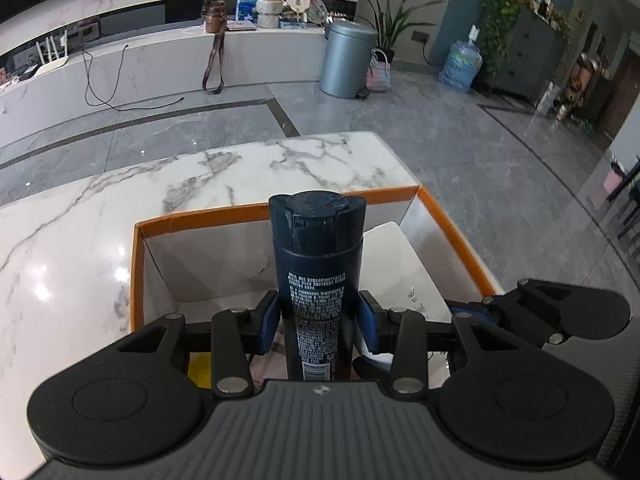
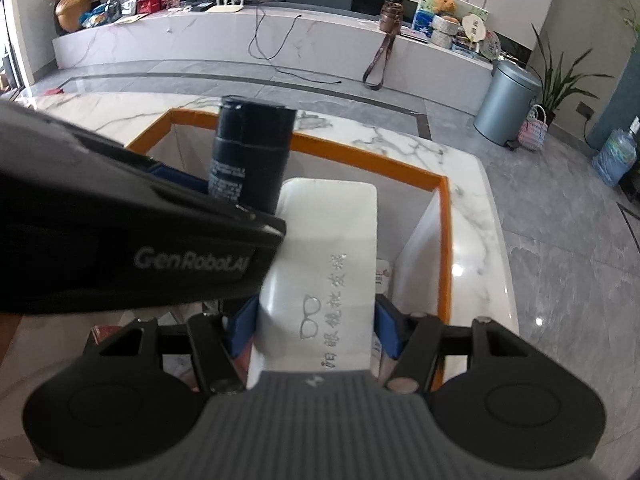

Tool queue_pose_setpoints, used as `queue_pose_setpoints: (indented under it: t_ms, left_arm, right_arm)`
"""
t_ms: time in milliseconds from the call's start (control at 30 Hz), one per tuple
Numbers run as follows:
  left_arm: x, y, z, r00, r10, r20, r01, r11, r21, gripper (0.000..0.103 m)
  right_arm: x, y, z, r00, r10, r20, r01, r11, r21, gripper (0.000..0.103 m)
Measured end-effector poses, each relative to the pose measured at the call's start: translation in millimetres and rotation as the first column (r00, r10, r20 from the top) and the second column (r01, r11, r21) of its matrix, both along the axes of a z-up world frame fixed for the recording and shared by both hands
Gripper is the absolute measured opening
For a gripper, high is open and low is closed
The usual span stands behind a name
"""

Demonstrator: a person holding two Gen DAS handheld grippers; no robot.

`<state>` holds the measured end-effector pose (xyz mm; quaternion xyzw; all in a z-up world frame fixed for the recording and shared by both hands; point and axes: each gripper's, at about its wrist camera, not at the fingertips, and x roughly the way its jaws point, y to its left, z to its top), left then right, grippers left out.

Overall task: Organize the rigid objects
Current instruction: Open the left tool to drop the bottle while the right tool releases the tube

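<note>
Left wrist view: my left gripper [image 1: 318, 316] pinches a dark bottle [image 1: 318, 264] between its blue pads [image 1: 269, 322], one pad on each side of the lower body. The bottle runs straight out along the fingers, cap end farthest from me, printed label facing the camera. Its base is hidden behind the gripper body, and the label text is too fine to read.

Right wrist view: my right gripper [image 2: 316, 324] clamps a white case [image 2: 326, 256] by its two long sides, with the blue pads [image 2: 244, 322] against them. The case extends forward from the fingers, its lid up, showing an outline of glasses and a row of printed characters. Its near end is cut off by the gripper body.

Both held things sit over an orange-rimmed box [image 1: 452, 224], which rests on a white marble table [image 1: 100, 220]. In the left view the white case [image 1: 400, 264] appears just right of the bottle, inside the box outline. In the right view the bottle [image 2: 252, 160] stands just left of the case, and the left gripper's black arm [image 2: 120, 240] crosses the left half of the picture, covering much of the box [image 2: 360, 158] and the table [image 2: 472, 184].

I cannot tell whether either thing touches the box floor. Small items below the grippers, one yellow, are mostly covered and cannot be identified.
</note>
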<state>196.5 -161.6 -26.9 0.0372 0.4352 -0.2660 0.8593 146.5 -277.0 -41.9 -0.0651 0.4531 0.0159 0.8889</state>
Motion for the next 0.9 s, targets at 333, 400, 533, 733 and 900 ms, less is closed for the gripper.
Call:
queue_pose_setpoints:
  t_ms: [333, 400, 533, 733, 900]
  left_arm:
    - [11, -1, -12, 0.998, -0.023, -0.054, 0.027, 0.996, 0.079, 0.047]
    - [11, -2, -12, 0.998, -0.020, -0.054, 0.025, 0.996, 0.088, 0.047]
    - [11, -3, -14, 0.999, -0.015, -0.047, 0.019, 0.995, 0.099, 0.047]
    - [10, -4, -16, 0.999, -0.006, -0.038, 0.011, 0.992, 0.122, 0.053]
    - [9, -3, -13, 0.999, 0.002, -0.036, 0.003, 0.992, 0.124, 0.058]
  right_arm:
    - [11, 0, -3, 1.000, -0.006, 0.005, 0.006, 1.000, 0.003, 0.053]
    - [11, -1, -3, 1.000, -0.004, 0.005, 0.004, 1.000, 0.000, 0.053]
    - [6, 1, -3, 1.000, -0.006, 0.009, 0.006, 1.000, -0.003, 0.053]
    - [3, 1, -2, 1.000, -0.015, 0.015, 0.015, 1.000, 0.000, 0.055]
    - [1, 2, 1, 1.000, -0.019, 0.013, 0.019, 1.000, 0.002, 0.057]
